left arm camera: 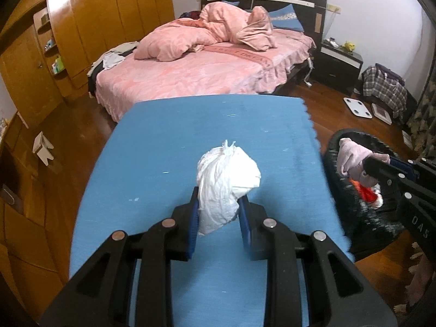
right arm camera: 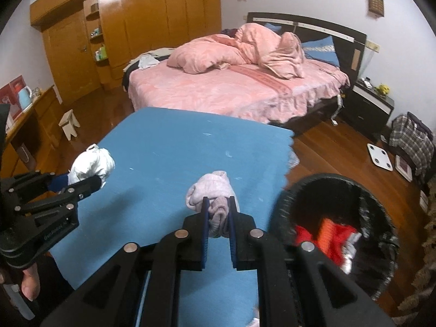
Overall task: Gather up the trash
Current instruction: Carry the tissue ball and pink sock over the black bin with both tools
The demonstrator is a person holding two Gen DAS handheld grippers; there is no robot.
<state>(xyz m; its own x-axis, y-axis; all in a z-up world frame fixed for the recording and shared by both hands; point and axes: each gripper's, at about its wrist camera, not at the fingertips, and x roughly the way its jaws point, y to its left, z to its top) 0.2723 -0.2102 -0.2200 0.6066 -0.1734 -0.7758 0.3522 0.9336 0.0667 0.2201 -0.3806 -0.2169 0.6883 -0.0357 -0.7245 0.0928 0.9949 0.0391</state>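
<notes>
A wooden wardrobe (left arm camera: 90, 24) fills the left wall, with a small pale stool (left arm camera: 43, 148) on the wooden floor in front of it. Nearer the camera lies a blue mat (left arm camera: 169, 141) with a zigzag right edge.

The left gripper (left arm camera: 218, 212) is clamped on a crumpled white plastic bag (left arm camera: 226, 179) with a knotted top; the blue pads press it from both sides, and the bundle stands about midway across the mat, nearer its front edge. From the right wrist view the same white bag (right arm camera: 92, 164) sits at the mat's left edge in the left gripper (right arm camera: 81, 182).

The right gripper (right arm camera: 218, 212) is closed to a narrow gap on a wad of pale pink tissue or cloth (right arm camera: 215, 193). In the right wrist view this wad appears over the mat near its right edge; from the left wrist view the pink wad (left arm camera: 351, 158) and the right gripper (left arm camera: 368, 169) hang over the mouth of the black waste basket (left arm camera: 354, 218).

That black waste basket (right arm camera: 381, 209) stands on the floor just beside the mat's right edge, with red and white rubbish (right arm camera: 327, 237) inside it. Beyond the mat stands a bed with a pink quilt (right arm camera: 239, 81), and a white bathroom scale (right arm camera: 380, 156) lies on the floor at the far right.
</notes>
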